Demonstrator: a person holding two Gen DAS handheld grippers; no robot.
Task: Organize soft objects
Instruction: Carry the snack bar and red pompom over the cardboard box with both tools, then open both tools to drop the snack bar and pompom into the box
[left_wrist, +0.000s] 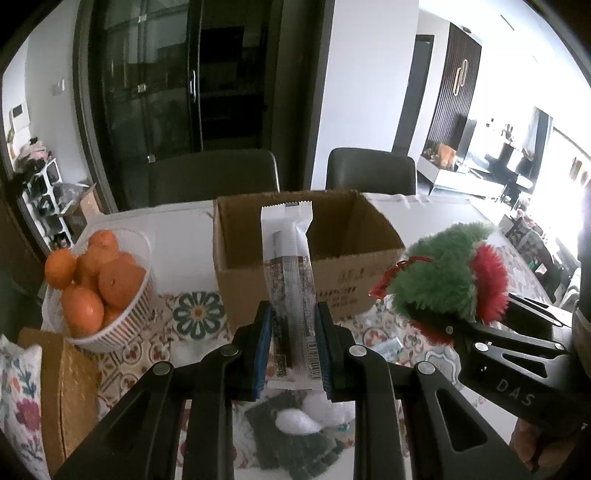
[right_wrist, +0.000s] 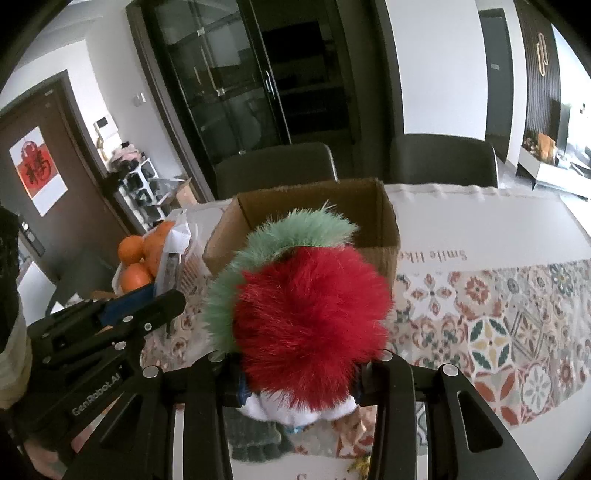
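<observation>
Red-and-green fluffy toy (right_wrist: 310, 325), perhaps strawberry-shaped, clamped in right gripper (right_wrist: 299, 384)

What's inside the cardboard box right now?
The cardboard box is open-topped; only bare inner walls show. Its floor is hidden by the front wall, the packet in the left gripper, and the plush toy.

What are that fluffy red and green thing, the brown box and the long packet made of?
The red and green plush toy looks like synthetic fur: long, matte, fuzzy fibres. The open box appears to be plain brown corrugated cardboard, matte, with printed text on its side. The long packet seems to be thin plastic film, slightly glossy, with a serrated sealed top edge and a barcode.
</observation>
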